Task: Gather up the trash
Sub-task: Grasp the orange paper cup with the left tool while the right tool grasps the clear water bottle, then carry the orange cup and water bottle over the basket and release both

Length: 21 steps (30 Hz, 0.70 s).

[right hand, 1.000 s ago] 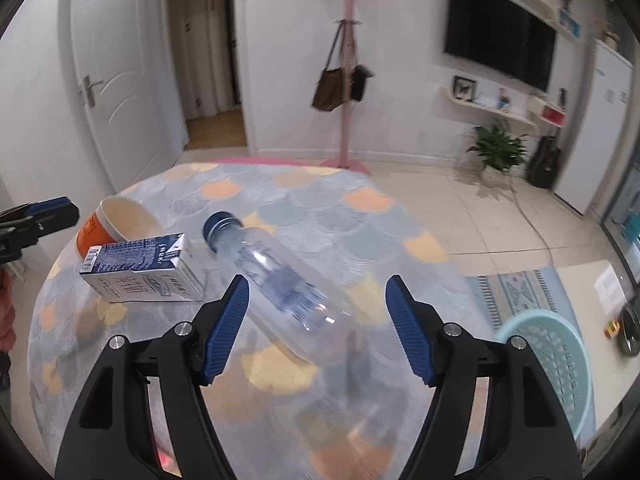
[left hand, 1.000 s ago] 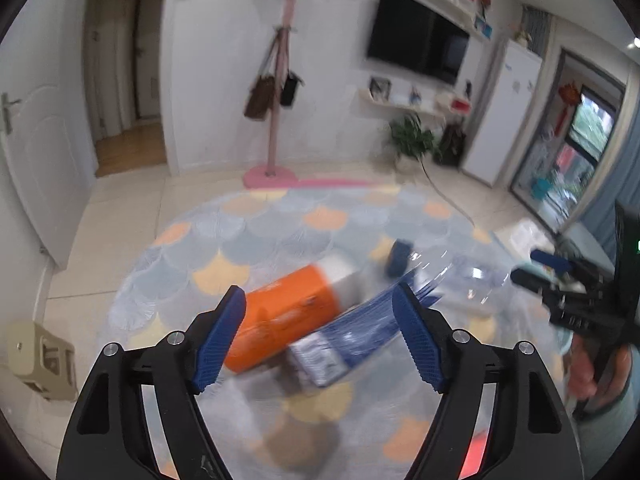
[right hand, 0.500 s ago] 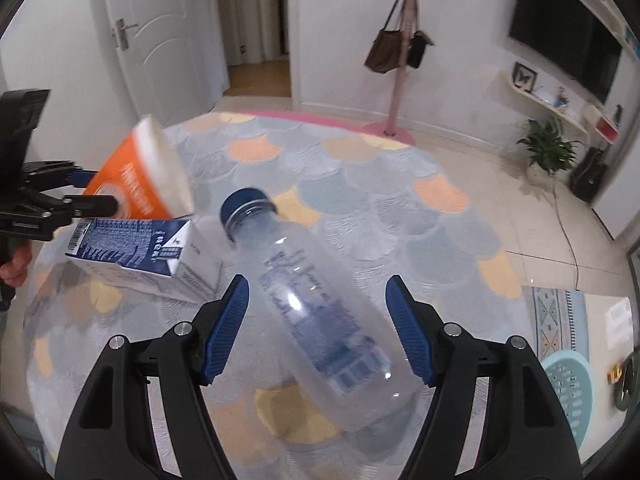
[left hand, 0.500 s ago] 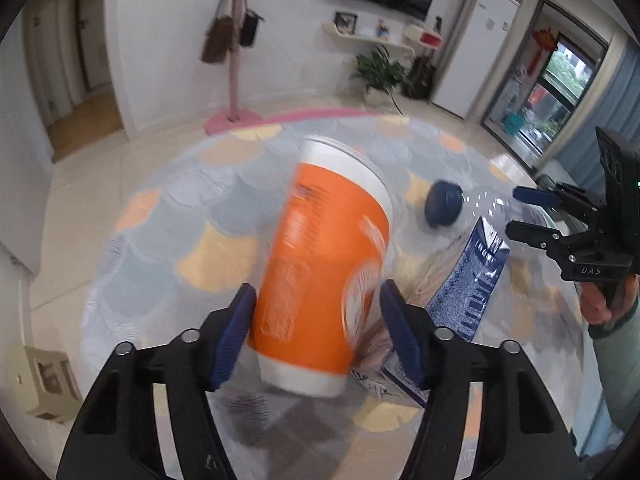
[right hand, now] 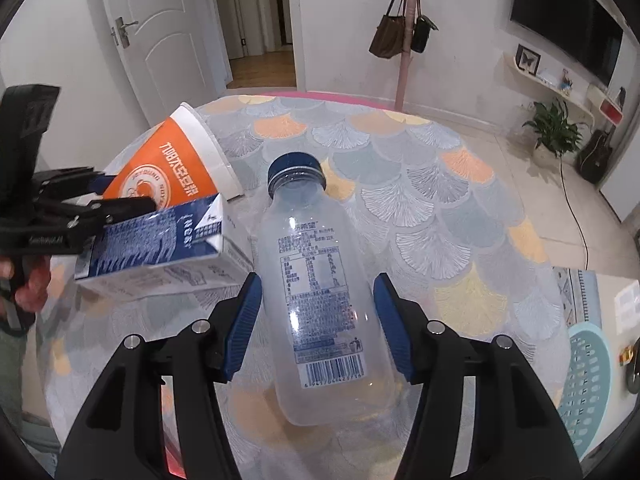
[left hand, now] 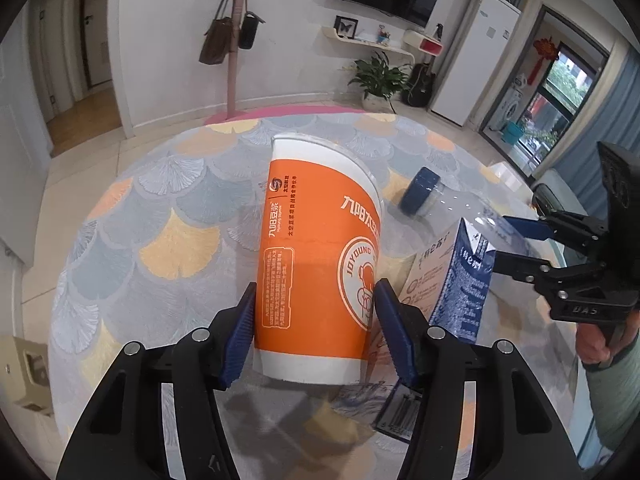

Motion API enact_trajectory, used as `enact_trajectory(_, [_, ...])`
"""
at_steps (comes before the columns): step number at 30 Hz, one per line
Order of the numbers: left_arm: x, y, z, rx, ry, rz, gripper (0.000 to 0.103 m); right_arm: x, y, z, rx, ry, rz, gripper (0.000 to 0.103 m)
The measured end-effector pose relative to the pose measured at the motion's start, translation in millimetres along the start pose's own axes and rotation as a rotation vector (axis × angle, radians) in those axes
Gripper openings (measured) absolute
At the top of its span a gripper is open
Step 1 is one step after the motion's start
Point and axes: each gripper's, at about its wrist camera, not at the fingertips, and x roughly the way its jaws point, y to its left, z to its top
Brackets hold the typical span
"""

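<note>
An orange and white paper cup (left hand: 316,248) stands between the fingers of my left gripper (left hand: 316,292), whose blue pads press its sides. In the right wrist view the cup (right hand: 172,172) is tilted with its rim up, in that left gripper (right hand: 128,192). A blue and white carton (left hand: 464,280) lies on its side beside the cup. A clear plastic bottle (right hand: 316,240) with a blue cap lies on the table. My right gripper (right hand: 318,280) straddles the bottle with its jaws closing, and a thin gap remains at the right pad.
The round table (left hand: 160,220) has a fan-patterned top. A teal basket (right hand: 588,376) sits on the floor at the right, below the table edge. A pink coat stand (left hand: 234,40) with bags rises beyond the table. A small stool (left hand: 28,376) is at the left.
My left gripper came down over the orange cup and closed on it, and the cup turned rim-up. My right gripper sank over the bottle and narrowed its jaws around it.
</note>
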Motion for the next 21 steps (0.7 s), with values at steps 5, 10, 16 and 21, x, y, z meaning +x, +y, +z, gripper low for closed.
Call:
enact_trajectory(5, [-21.9, -6.7, 1.1, -0.016, -0.055, -0.007, 0.055, -11.9, -1.0, -3.7, 0.02, -0.039, -0.012, 0.053])
enact_trajectory(10, [-48.4, -30.0, 8.0, 0.0, -0.127, -0.032, 0.055, -44.0, -13.3, -13.9, 0.084, -0.111, -0.002, 0.051])
enact_trajectory(16, [-59.2, -80.7, 16.7, 0.06, -0.161, -0.077, 0.055, -73.2, -34.0, -32.8, 0.125, -0.137, -0.006, 0.05])
enact_trajectory(21, [-54.7, -117.9, 12.2, 0.1, -0.157, -0.102, 0.055, -77.0, -40.9, -65.5, 0.122, -0.061, -0.03, 0.05])
